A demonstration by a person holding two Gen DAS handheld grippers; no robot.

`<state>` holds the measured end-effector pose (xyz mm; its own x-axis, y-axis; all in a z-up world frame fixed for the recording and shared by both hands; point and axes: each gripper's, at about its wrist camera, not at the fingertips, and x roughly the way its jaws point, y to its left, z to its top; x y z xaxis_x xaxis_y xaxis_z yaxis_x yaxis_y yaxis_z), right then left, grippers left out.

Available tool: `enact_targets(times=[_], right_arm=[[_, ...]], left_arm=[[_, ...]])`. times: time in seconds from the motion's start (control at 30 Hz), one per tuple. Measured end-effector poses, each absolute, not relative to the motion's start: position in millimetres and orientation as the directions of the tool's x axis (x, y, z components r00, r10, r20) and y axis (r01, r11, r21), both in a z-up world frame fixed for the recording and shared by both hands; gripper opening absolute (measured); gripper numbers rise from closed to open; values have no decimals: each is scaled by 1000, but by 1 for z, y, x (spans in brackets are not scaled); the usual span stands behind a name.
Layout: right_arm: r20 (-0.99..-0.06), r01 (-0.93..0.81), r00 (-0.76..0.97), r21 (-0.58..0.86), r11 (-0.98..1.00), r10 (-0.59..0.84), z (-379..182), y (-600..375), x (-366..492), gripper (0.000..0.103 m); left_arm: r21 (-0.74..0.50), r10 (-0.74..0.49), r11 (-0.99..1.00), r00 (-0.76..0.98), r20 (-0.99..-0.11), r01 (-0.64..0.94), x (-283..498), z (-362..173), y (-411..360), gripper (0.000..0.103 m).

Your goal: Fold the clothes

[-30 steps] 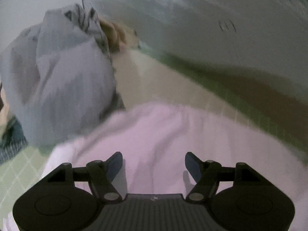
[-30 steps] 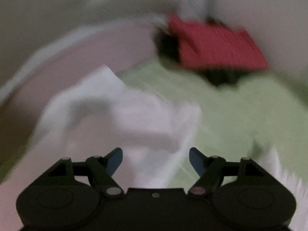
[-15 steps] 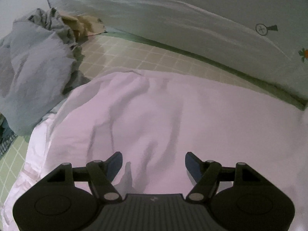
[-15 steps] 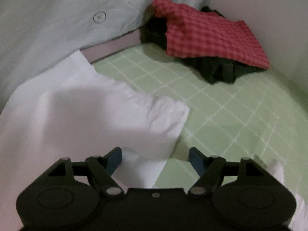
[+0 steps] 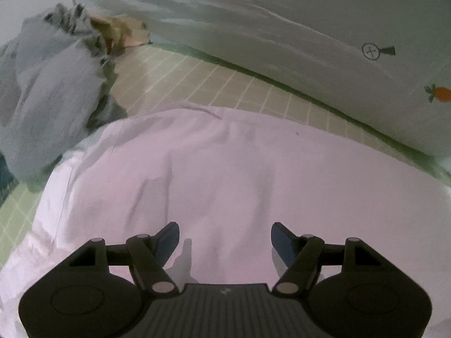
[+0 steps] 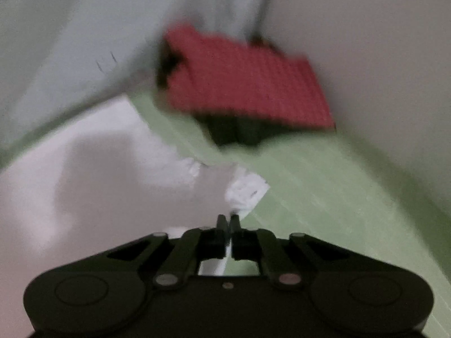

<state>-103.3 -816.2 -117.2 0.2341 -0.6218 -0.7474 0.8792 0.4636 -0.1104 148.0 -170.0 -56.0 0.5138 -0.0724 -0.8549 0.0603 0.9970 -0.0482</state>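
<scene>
Left wrist view. A crumpled grey garment lies heaped at the far left of the pale pink garment, overlapping its left edge. A tan cloth sits behind the grey heap, farther from the pink garment. The pink garment is spread flat on a green checked bedsheet, with shallow creases across its middle. Beyond its far edge, a strip of sheet separates it from a white quilt printed with small round marks and an orange carrot motif. The left tongs hang over the near part of the pink garment, fingers spread wide, nothing between them.

Right wrist view; the frame is blurred by motion. The same pale garment fills the left half, lying on the green sheet, with the white quilt beyond it. The right tongs are pressed together at the garment's right edge, pinching a fold of its fabric, which rises crumpled just ahead of the fingertips. Past that edge, well apart from the garment, a red checked cloth rests on top of a dark garment against a pale wall.
</scene>
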Motion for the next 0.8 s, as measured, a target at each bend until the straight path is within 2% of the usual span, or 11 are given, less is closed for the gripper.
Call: enact_targets(times=[0.03,0.1,0.13,0.17,0.3,0.47,0.67,0.8], right_arm=[[-742,888,240,-93,451,-626,-113,-814,-112,35],[-712,908,262,-46,416,-651,-100,-806,-132,65],[-700,912,285,-11,409,-655,-94,-798,-143,72],[-687,913,314,30,407,-656,-89,-788,-153,87],[-678,870,432,138,474,-595,-86,-740,-190,103],[-717,822,477,161,546,-508,-105,-680,-225,103],[-730,850,470,223,478,-496,-121,-659,-292,103],[-722,864,446,193,465,-529,-120,-662,-332,103]], left_arm=[[-52,-75,997,516,-853,58,145,-54,-168,73],[-60,-79,997,521,-850,55,138,-51,-165,74],[-64,-82,997,524,-848,53,135,-49,-164,78],[-68,-84,996,527,-846,51,132,-48,-162,79],[-49,-73,997,531,-844,59,101,-42,-148,81],[-50,-68,997,498,-864,50,62,-50,-128,81],[-57,-70,997,448,-891,42,25,-67,-118,82],[-72,-88,996,440,-894,53,5,-70,-126,82]])
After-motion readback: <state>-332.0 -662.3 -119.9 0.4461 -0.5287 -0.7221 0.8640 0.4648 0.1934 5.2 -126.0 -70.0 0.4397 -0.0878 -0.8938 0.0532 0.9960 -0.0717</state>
